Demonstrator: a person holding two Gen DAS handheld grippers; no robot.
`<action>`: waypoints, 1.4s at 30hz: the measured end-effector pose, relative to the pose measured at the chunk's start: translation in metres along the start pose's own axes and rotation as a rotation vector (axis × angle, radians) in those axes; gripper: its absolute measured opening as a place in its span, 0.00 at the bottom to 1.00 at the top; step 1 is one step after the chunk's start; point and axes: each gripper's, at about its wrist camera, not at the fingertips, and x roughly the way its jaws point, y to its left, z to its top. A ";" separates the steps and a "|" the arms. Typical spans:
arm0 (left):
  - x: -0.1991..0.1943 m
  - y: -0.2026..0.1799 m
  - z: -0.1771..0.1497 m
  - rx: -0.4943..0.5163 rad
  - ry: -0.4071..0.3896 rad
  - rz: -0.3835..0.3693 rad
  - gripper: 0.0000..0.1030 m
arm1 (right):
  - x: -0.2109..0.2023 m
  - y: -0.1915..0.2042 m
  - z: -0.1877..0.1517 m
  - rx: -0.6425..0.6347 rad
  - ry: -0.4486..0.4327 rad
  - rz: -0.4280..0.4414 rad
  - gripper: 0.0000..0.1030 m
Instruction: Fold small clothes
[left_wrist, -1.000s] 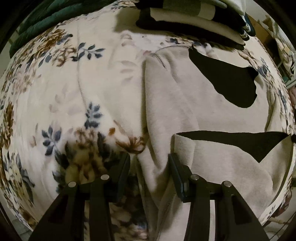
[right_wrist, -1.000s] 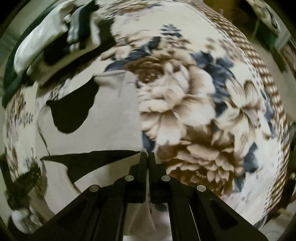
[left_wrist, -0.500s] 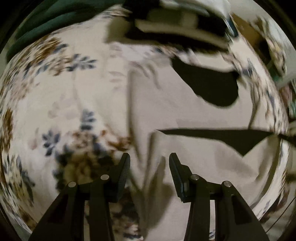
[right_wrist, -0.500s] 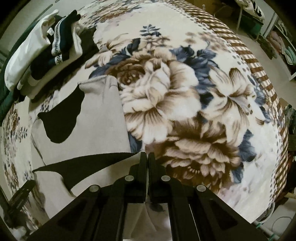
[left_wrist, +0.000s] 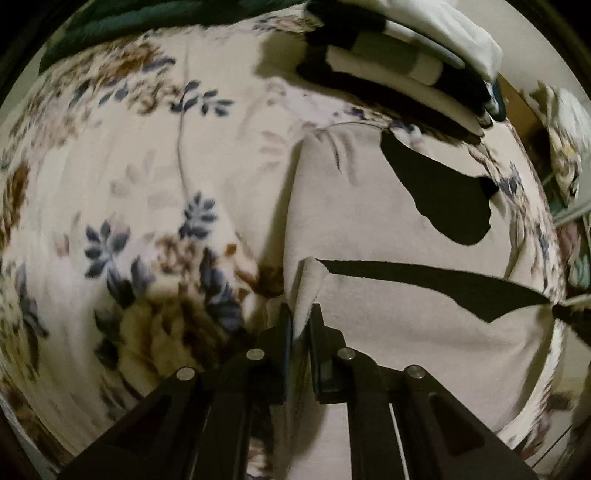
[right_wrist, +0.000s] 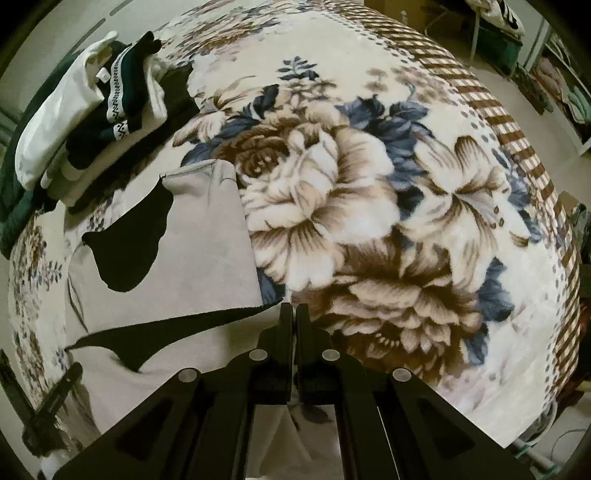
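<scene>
On the bed (right_wrist: 369, 221), we pinch both near corners of the grey garment (left_wrist: 369, 206) with left tool (left_wrist: 300, 325) and right tool (right_wrist: 293, 325); next, fold forward.

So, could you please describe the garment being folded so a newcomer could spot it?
On the floral blanket, in front of the stack of folded clothes, lies a beige garment. It alone is spread flat, with large black patches.

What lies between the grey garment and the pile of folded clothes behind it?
Only a narrow strip of the floral blanket, partly in shadow. The right wrist view shows it between the grey garment and the pile; nothing else lies there.
</scene>
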 end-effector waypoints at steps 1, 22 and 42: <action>0.001 0.002 0.000 -0.023 0.008 -0.012 0.07 | 0.000 -0.001 0.000 0.012 -0.002 0.006 0.01; 0.001 -0.037 0.005 0.158 0.032 0.103 0.45 | 0.048 0.111 -0.025 -0.419 0.253 0.092 0.44; 0.001 -0.026 -0.005 0.167 0.043 0.123 0.45 | 0.055 0.118 -0.025 -0.441 0.272 0.094 0.64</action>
